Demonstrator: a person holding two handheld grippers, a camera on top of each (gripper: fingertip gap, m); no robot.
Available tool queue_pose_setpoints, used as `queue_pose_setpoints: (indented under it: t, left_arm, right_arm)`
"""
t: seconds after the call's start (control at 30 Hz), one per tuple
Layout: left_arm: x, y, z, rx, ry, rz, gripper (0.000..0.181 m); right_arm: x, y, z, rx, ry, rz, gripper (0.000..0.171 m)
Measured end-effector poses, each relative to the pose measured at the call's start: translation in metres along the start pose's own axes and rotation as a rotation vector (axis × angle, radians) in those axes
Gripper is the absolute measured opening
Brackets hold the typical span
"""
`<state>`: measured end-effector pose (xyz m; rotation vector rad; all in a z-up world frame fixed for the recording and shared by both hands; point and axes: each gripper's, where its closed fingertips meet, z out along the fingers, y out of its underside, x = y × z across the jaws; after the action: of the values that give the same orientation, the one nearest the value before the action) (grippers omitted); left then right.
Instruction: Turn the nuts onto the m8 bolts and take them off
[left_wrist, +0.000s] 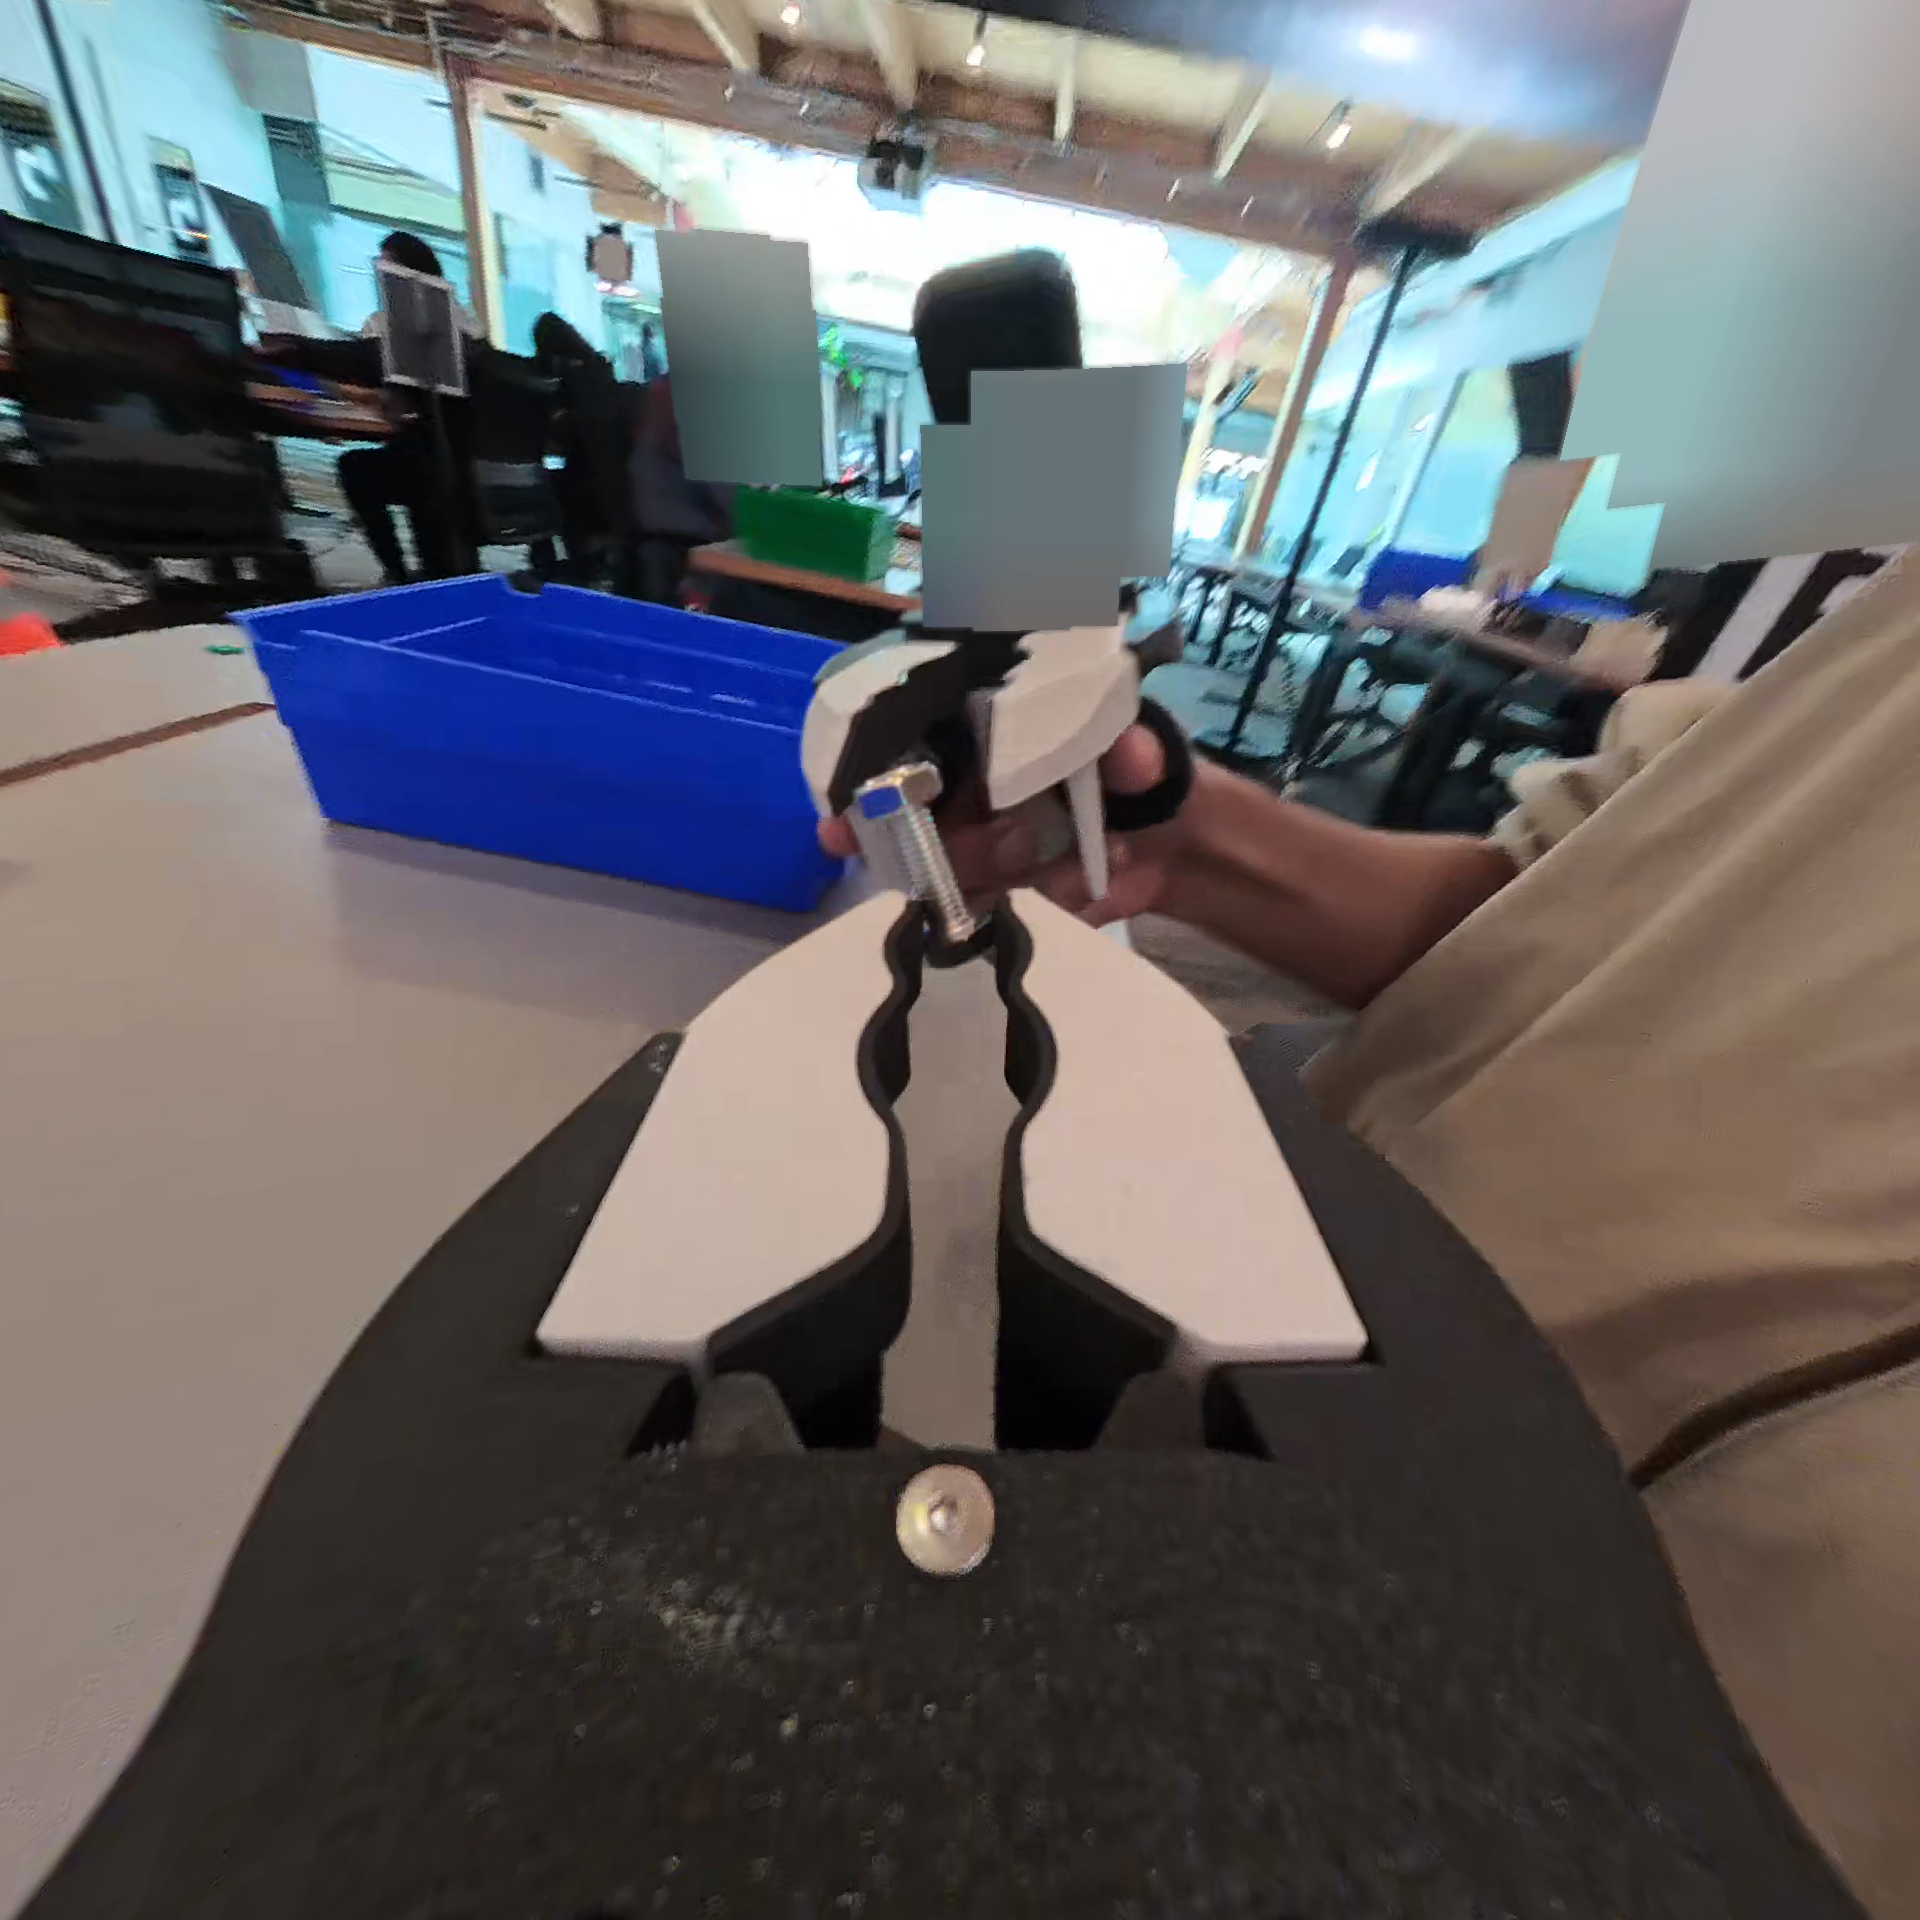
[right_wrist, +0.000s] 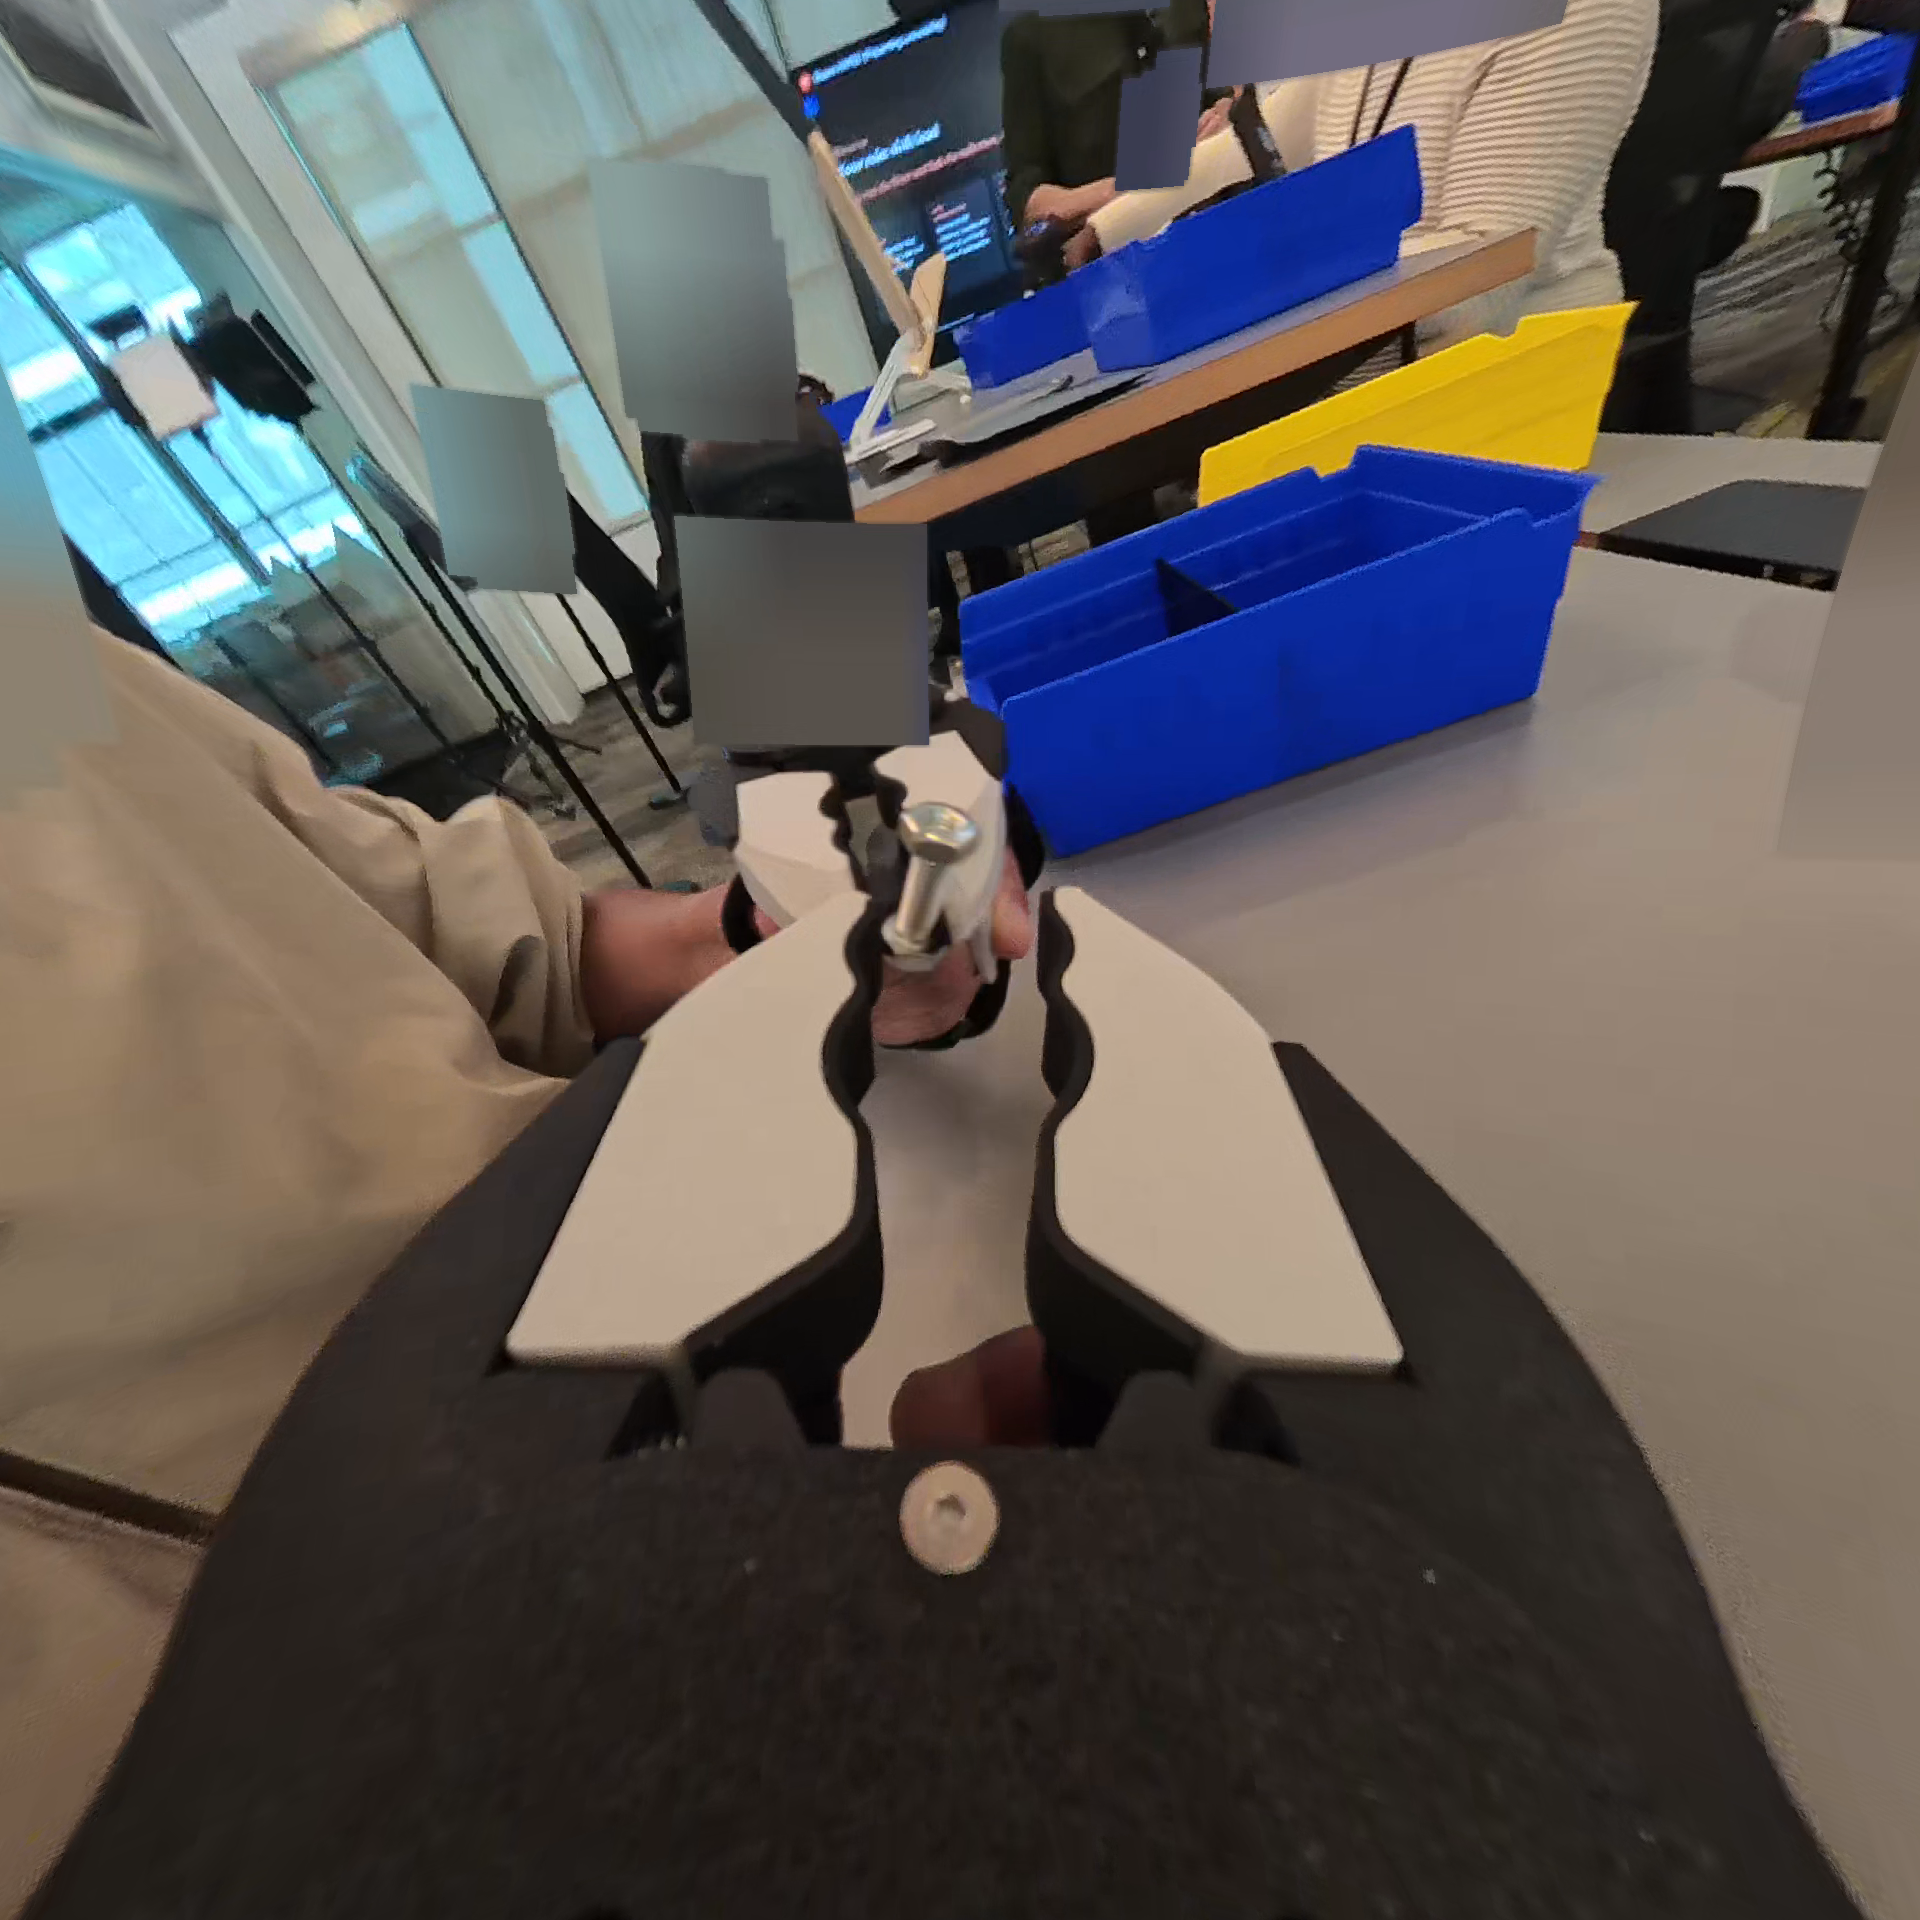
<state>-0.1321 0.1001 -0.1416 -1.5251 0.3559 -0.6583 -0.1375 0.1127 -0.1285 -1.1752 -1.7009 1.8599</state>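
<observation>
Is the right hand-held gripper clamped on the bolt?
No: the right hand-held gripper has its jaws wide apart, and the bolt is not pinched between them.

Bolt (left_wrist: 920, 847): bright, glossy metal, threaded shank. Gripper fingers (left_wrist: 769, 1132): matt white plastic, edged with black, rubber-like wavy pads; base (left_wrist: 935, 1714) seen as black and grainy. Far bin (right_wrist: 1278, 634): smooth blue plastic. Table (right_wrist: 1507, 935): smooth matt grey. Sleeve (left_wrist: 1662, 987): beige cloth.
</observation>
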Motion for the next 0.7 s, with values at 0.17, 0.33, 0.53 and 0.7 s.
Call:
queue_pose_setpoints:
  t: [0.17,0.33,0.53,0.7]
  left_arm:
    - [-0.007,0.002,-0.002,0.008,-0.004,-0.029,0.013]
    - [-0.007,0.004,0.001,0.0,-0.01,-0.019,0.013]
    - [-0.011,0.005,-0.001,-0.011,-0.032,-0.002,0.013]
    - [-0.008,0.002,-0.001,-0.008,-0.025,0.018,0.013]
  right_arm:
    - [-0.003,-0.006,0.004,0.056,-0.06,0.065,0.027]
    - [-0.006,-0.006,0.009,0.032,-0.06,0.041,0.027]
    - [-0.02,-0.013,0.004,0.058,-0.113,0.038,0.023]
    - [-0.007,-0.005,0.01,0.013,-0.061,0.052,0.026]
